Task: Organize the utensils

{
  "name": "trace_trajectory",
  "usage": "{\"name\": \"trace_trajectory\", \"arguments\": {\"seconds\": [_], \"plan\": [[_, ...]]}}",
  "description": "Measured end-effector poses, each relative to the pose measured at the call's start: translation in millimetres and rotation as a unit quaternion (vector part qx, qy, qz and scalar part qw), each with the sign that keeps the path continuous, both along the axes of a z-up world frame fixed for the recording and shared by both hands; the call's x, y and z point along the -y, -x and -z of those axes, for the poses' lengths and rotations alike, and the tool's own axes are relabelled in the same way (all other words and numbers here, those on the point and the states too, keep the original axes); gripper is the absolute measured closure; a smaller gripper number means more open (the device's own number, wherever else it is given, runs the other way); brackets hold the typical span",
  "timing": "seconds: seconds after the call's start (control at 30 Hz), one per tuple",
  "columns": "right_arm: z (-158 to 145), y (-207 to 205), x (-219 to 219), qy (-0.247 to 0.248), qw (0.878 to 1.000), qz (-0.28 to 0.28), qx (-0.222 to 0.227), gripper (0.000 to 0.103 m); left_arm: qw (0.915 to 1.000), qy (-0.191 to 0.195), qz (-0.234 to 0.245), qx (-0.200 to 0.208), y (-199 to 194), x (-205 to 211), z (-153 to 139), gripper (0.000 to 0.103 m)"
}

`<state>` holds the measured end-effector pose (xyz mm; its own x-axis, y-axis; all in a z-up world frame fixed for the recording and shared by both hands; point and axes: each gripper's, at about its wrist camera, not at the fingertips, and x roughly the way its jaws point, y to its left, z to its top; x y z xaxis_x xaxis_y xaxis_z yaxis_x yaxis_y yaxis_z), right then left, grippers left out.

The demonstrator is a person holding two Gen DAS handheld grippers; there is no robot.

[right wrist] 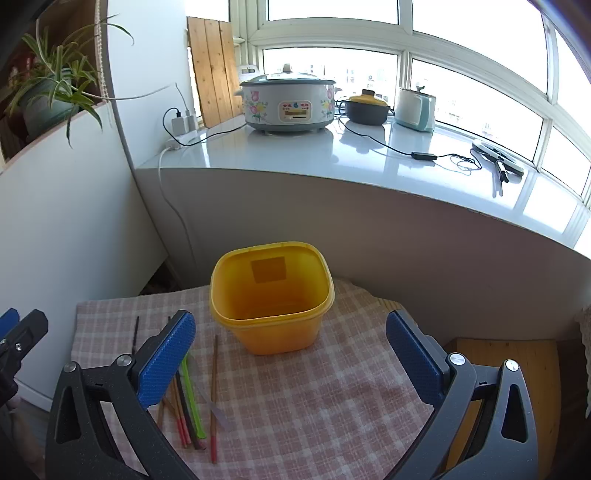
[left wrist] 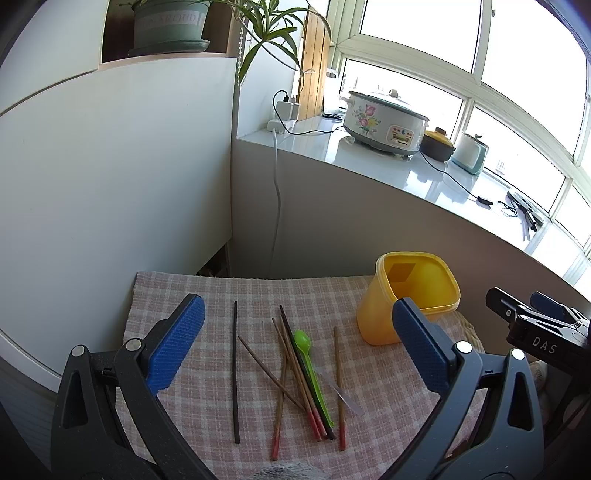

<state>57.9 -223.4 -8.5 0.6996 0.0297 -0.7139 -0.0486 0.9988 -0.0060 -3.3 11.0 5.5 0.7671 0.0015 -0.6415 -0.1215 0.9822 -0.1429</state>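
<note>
Both your left gripper (left wrist: 295,343) and right gripper (right wrist: 290,354) hang spread and empty, so lower the left over one chopstick (left wrist: 235,369), pinch mid-shaft, then carry it to the yellow container (right wrist: 271,295).

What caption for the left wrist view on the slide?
Open left hand-held gripper above chopsticks and a green spoon on a checked cloth, empty yellow tub beside them.

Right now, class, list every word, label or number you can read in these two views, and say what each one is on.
"DAS": white letters on the black body of the right hand-held gripper, seen from the left wrist.
Plant pot: a pale label with capital letters, too blurred to read.
Rice cooker: a panel label with red characters, too small to read.
Yellow tub: a square patch inside, no readable text.
</note>
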Motion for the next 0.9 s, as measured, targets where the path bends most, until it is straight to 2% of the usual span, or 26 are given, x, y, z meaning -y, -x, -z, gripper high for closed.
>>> {"name": "trace_trajectory", "arguments": {"seconds": [0.9], "plan": [[3.1, -3.8, -6.4, 0.002, 1.000, -0.008, -0.004, 0.001, 1.0000, 0.007, -0.006, 0.000, -3.0, -4.3, 4.3, 0.000]]}}
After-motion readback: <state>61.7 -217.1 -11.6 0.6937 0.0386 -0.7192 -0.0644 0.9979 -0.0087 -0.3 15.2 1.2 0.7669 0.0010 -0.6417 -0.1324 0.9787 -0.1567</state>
